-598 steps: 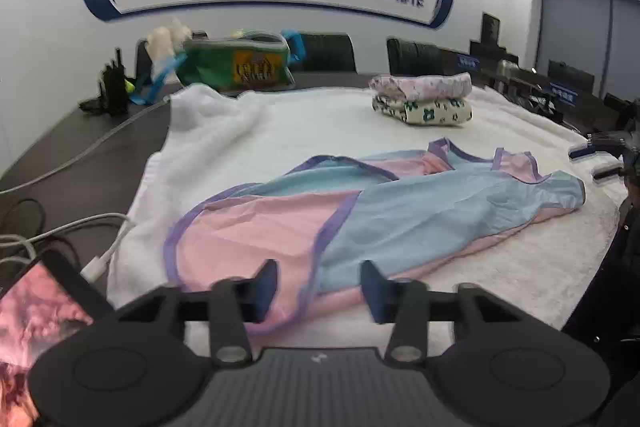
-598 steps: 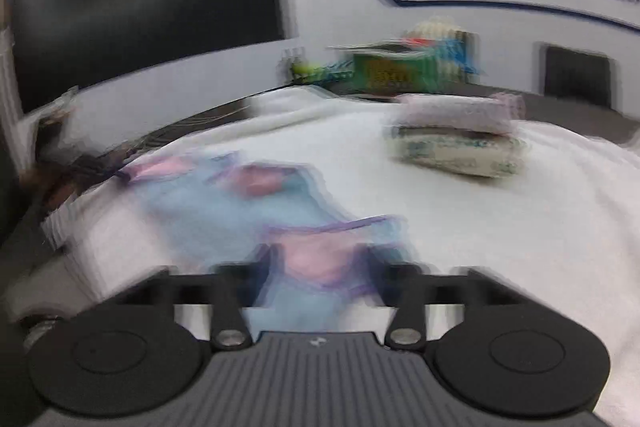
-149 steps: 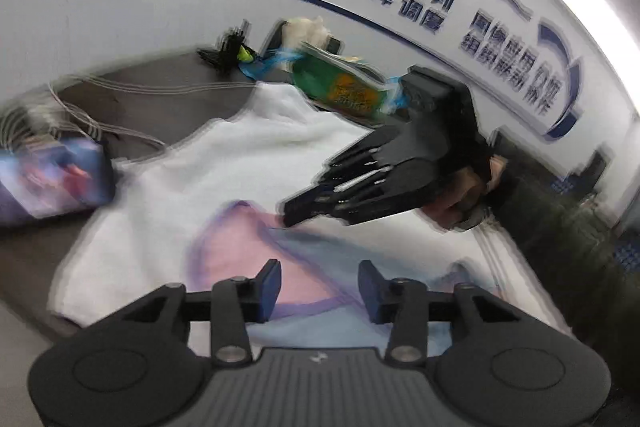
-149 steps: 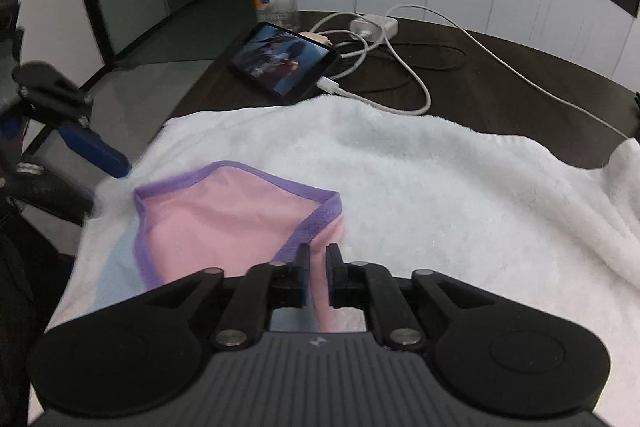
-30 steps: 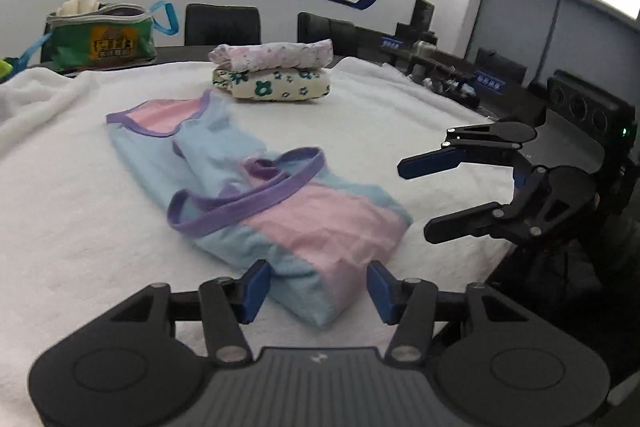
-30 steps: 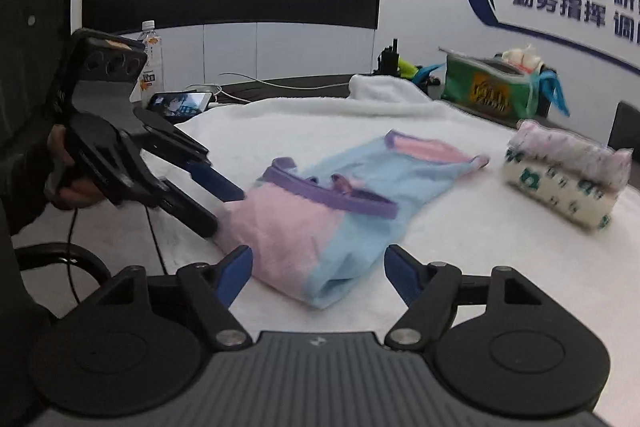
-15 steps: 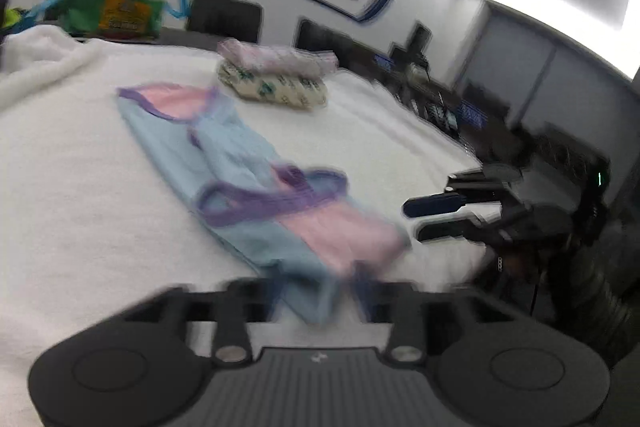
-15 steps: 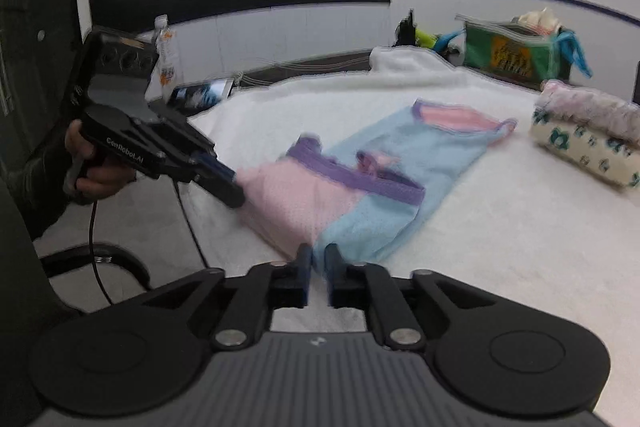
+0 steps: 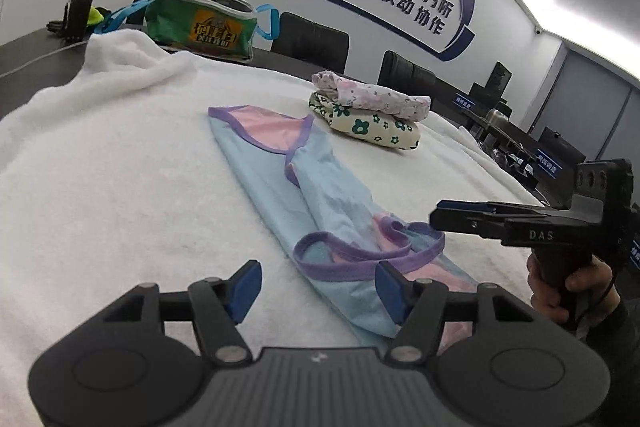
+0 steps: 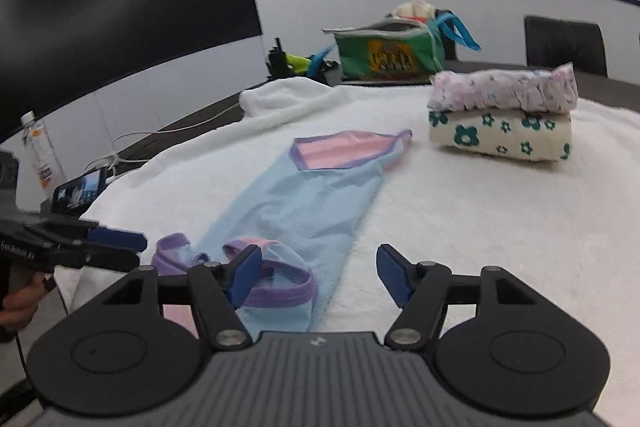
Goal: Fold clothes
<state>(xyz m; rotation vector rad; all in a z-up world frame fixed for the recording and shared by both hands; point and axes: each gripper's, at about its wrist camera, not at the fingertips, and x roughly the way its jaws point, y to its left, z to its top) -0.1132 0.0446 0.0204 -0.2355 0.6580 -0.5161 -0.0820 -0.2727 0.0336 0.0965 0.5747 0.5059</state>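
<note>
I have the pale blue and pink garment with purple trim (image 9: 320, 195) lying as a long narrow strip on the white towel covering the counter (image 9: 100, 187), its near end bunched toward me, apparently ready for a crosswise fold. Two folded floral garments (image 9: 372, 115) are stacked beyond it, likely finished pieces set out of the way. My left hand-held gripper (image 9: 318, 283) hovers over the near end, moderately wide and empty, its right blue pad beside the purple hem. My right hand-held gripper (image 10: 318, 277) is opening, nothing between its pads; its left pad overlaps the trim.
</note>
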